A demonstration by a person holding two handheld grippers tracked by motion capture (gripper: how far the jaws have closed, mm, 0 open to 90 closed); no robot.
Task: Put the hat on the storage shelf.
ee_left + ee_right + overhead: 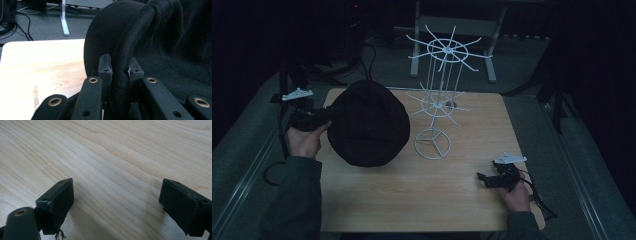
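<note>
1. My left gripper (319,118) sits at the left edge of the wooden table (412,200), and from the high view I see it reaching in toward the black hat (368,122).
2. In the left gripper view its jaws are clamped on a thick rolled fold of the hat's brim (122,75); one pad (104,67) presses the fold from the left, the other from the right, with the fabric squeezed between them.
3. The hat is a dark, soft fabric cap. It is at the left half of the table, its crown bulging upward, its far side near the table's back edge. I cannot tell from the high view how much of it rests on the wood.
4. Just to the right of the hat stands a white wire rack (439,100), upright on a round base, with two tiers of spokes radiating from a central pole. The hat's right edge is close to the base ring; I cannot tell whether they touch.
5. My right gripper (484,178) is low over the near right part of the table, well apart from the hat and the rack.
6. In the right gripper view its jaws stand wide apart with bare wood grain (112,170) between them, holding nothing.
7. A grey carpeted floor (522,60) and a white table frame lie beyond the table.
</note>
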